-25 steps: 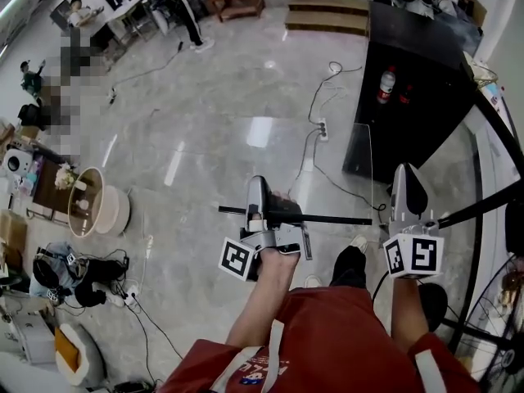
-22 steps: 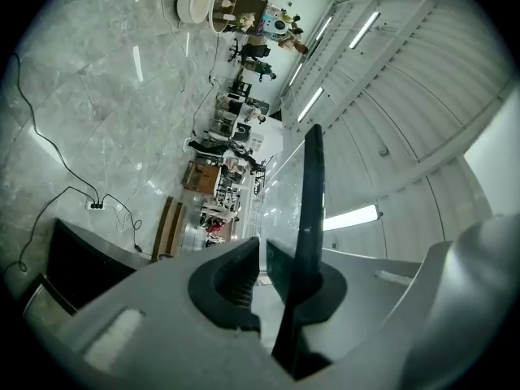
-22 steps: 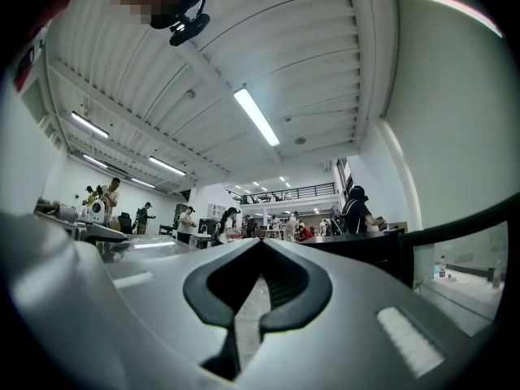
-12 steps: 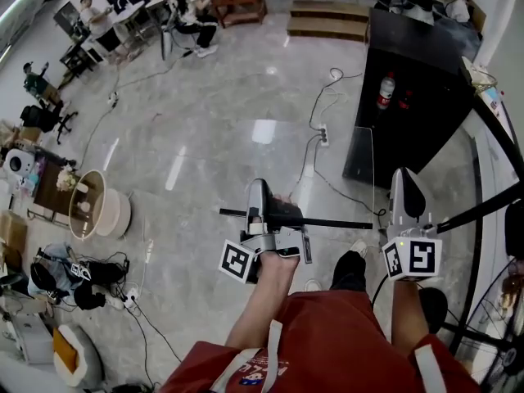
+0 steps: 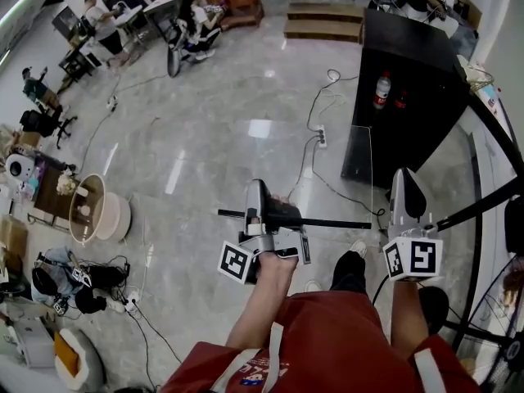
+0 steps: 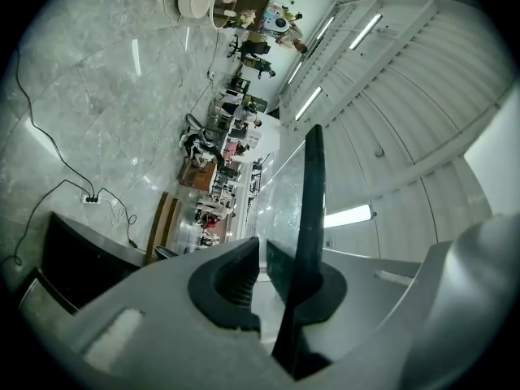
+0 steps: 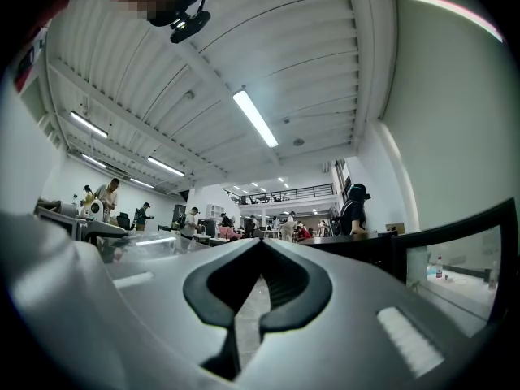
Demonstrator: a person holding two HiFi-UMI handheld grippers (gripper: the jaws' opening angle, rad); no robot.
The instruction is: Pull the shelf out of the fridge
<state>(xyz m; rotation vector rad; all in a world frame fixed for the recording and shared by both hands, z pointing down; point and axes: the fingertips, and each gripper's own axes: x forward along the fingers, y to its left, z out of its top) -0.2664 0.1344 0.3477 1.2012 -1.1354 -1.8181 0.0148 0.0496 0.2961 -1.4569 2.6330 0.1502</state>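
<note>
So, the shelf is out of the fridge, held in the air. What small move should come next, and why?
Probably bring the right gripper onto the black edge of the shelf: only the left gripper clamps it, near one end, while the right one holds nothing beside it.

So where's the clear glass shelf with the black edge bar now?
Head view, centre: the glass shelf is clamped by its black edge in the left gripper, in front of the black fridge at upper right.
</note>
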